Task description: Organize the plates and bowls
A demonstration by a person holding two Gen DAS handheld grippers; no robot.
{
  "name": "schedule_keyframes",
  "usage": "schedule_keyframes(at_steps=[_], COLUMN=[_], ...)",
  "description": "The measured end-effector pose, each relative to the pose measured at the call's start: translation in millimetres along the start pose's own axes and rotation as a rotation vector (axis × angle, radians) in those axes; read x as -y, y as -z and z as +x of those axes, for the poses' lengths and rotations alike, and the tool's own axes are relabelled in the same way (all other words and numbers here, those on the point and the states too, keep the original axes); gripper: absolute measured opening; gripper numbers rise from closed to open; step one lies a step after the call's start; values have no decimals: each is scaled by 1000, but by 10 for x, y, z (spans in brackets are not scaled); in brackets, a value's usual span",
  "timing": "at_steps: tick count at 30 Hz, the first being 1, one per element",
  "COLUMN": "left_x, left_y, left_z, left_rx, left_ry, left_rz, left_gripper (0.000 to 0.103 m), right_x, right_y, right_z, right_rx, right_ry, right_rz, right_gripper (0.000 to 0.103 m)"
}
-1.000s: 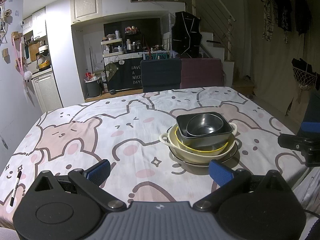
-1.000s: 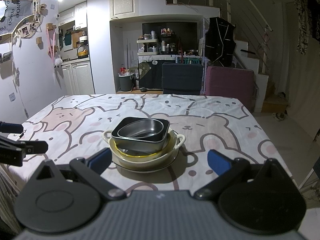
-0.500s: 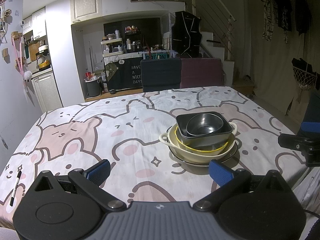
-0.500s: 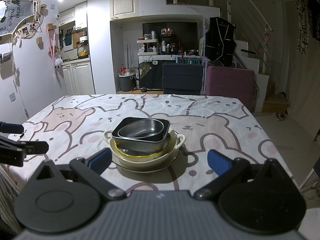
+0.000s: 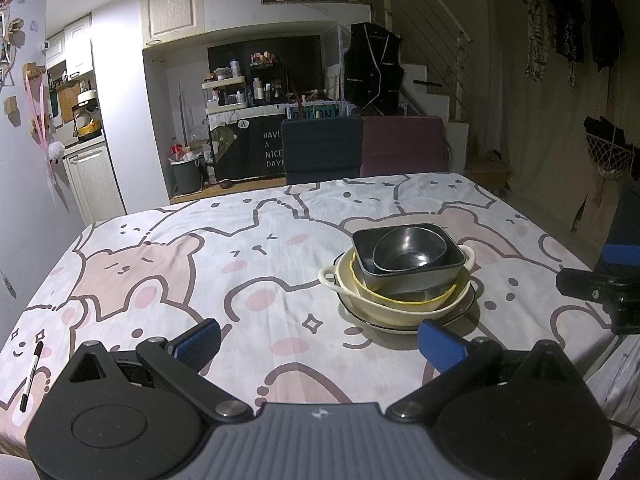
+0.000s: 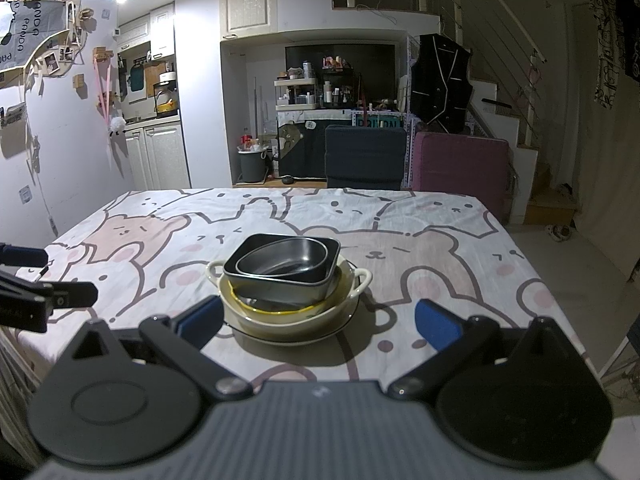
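While both grippers hang low at the near edge, a soft cloth with pink and white bears covers the counter (image 5: 248, 248), and a stack of dishes sits on it. At the bottom of the stack lies a flat round plate (image 5: 466, 308) with a dark rim. On the plate sits a cream bowl (image 5: 400, 308) that looks smooth and shiny, with a small loop handle on each side. Inside it is a thinner bowl with a yellow rim (image 5: 404, 300). Inside that one rests a dark grey square dish (image 5: 416, 278) with round corners, and it sits a bit tilted. A shiny metal bowl (image 5: 408, 250) lies in the square dish, and it holds nothing. The stack is on the right part of the counter in the left wrist view and near the middle in the right wrist view. The left gripper (image 5: 318, 340) has its jaws wide apart, with blue ribbed pads, and they hold nothing and touch no dish. The right gripper (image 6: 318, 320) also has its jaws wide apart and holds nothing; the stack shows between its two blue pads but a little farther away. A black and white pen (image 5: 31, 376) lies on the cloth at the far left, well apart from the dishes. Two chairs, one dark blue chair (image 6: 366, 152) and one purple chair (image 6: 460, 164), stand at the far side.
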State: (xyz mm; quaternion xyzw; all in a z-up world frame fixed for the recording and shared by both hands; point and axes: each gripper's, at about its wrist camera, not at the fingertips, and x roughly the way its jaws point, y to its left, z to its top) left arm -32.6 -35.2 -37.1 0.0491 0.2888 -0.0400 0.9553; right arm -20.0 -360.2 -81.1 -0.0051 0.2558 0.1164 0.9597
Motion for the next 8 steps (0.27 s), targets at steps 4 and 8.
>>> schedule_keyframes(at_steps=[4, 8], left_x=[10, 14], left_y=[-3, -3], left_z=[-1, -1], left_rx=[1, 0], left_ry=[0, 0], left_rz=[0, 0], left_gripper=[103, 103], right_x=[-1, -2], right_y=[1, 1], right_z=[-1, -1], right_rx=[0, 0], right_ry=[0, 0], right_rz=[0, 0], right_gripper=[102, 102])
